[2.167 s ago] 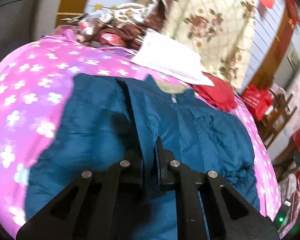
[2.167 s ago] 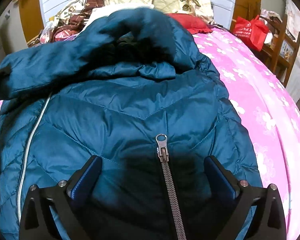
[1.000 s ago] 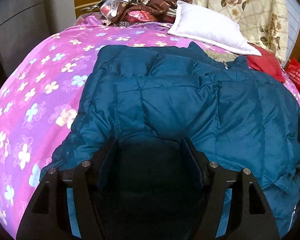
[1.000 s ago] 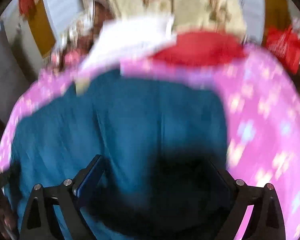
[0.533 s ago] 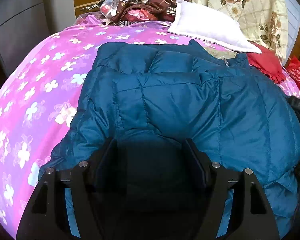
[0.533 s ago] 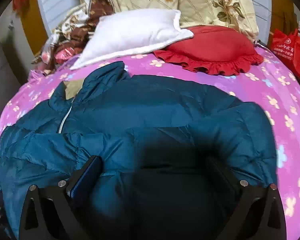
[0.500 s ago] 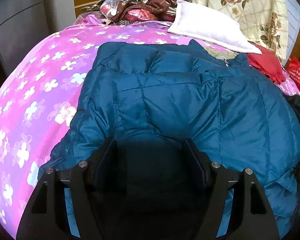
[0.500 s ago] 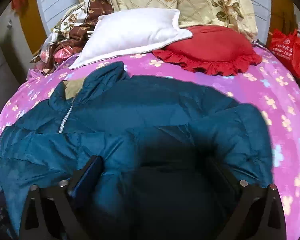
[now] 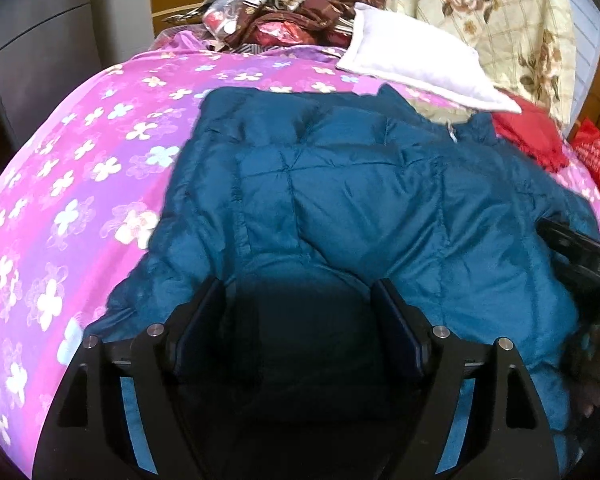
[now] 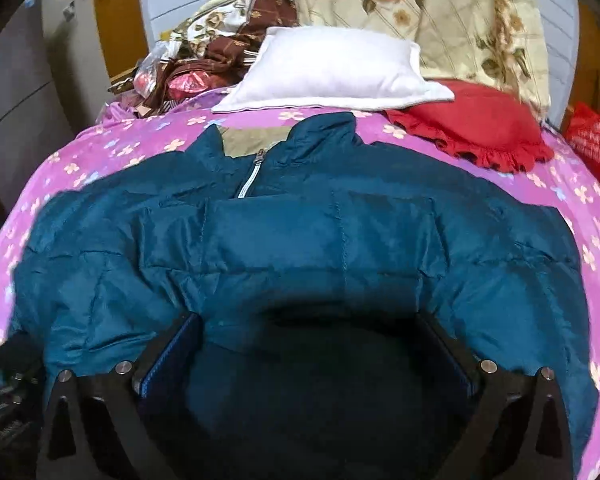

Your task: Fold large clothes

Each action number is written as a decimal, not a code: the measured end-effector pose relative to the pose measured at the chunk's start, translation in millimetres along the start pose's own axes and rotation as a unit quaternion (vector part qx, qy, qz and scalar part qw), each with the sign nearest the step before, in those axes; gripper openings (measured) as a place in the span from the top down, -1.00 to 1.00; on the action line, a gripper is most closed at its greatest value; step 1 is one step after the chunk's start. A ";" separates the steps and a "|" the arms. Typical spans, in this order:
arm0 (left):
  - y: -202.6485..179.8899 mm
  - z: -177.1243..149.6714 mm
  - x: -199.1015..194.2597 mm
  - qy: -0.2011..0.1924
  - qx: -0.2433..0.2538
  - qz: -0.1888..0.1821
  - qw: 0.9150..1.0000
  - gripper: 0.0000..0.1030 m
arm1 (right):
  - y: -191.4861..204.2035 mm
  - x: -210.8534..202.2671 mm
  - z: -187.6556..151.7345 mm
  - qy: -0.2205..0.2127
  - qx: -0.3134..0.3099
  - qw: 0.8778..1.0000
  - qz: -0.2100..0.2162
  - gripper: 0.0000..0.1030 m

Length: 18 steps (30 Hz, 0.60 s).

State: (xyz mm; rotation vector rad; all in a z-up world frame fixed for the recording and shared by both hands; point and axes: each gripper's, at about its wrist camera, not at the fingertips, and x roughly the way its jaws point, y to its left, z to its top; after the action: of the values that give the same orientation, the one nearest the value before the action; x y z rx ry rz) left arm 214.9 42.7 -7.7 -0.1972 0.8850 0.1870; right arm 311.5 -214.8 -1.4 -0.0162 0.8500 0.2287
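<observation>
A teal quilted down jacket [image 9: 360, 208] lies on a pink flowered bedspread [image 9: 80, 200], sleeves folded across its body, collar and zipper [image 10: 252, 174] toward the pillows. My left gripper [image 9: 300, 300] is open, hovering over the jacket's near left edge, nothing between the fingers. My right gripper [image 10: 312, 332] is open over the jacket's [image 10: 340, 240] near middle, empty. The right gripper's black frame also shows at the right edge of the left wrist view [image 9: 580, 248].
A white pillow [image 10: 332, 68], a red frilled cushion [image 10: 480, 124] and a floral quilt [image 10: 440, 8] lie at the bed's head. Piled fabric [image 9: 292, 12] sits at the far left corner. A red bag [image 10: 596, 136] stands right of the bed. Grey cabinet [image 9: 40, 60] on the left.
The left gripper, shut on jacket fabric 2.2 s ago, has let go and stands open. Both grippers pulled back over the near edge; the jacket now lies flatter with sleeves folded in.
</observation>
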 end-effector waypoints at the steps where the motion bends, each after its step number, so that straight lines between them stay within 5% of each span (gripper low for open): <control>1: 3.0 0.3 -4.9 -0.002 -0.006 -0.002 1.000 -0.52 | -0.7 -12.1 -1.0 -0.006 0.002 1.000 -0.005 -0.99; 4: 13.8 -3.1 -30.6 -0.021 -0.017 -0.005 1.000 -0.52 | -7.6 -65.2 -16.8 -0.039 0.002 0.999 -0.009 -0.99; 9: 20.7 -29.8 -75.7 -0.024 0.010 -0.028 0.999 -0.52 | -13.9 -134.9 -88.3 -0.032 0.001 0.999 -0.005 -0.99; 13: 33.6 -74.8 -105.0 -0.006 0.026 -0.037 0.999 -0.52 | -19.7 -160.1 -163.1 0.009 -0.018 1.000 -0.012 -0.99; 18: 53.1 -126.2 -103.4 0.027 0.040 -0.001 0.999 -0.52 | -35.8 -147.8 -241.5 0.075 -0.011 0.997 -0.001 -1.00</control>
State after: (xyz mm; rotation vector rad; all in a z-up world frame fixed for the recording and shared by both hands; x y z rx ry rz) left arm 43.8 54.5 -9.8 -0.1300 0.9437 0.1448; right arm 45.5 -303.7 -53.6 -0.0554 0.9959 0.2374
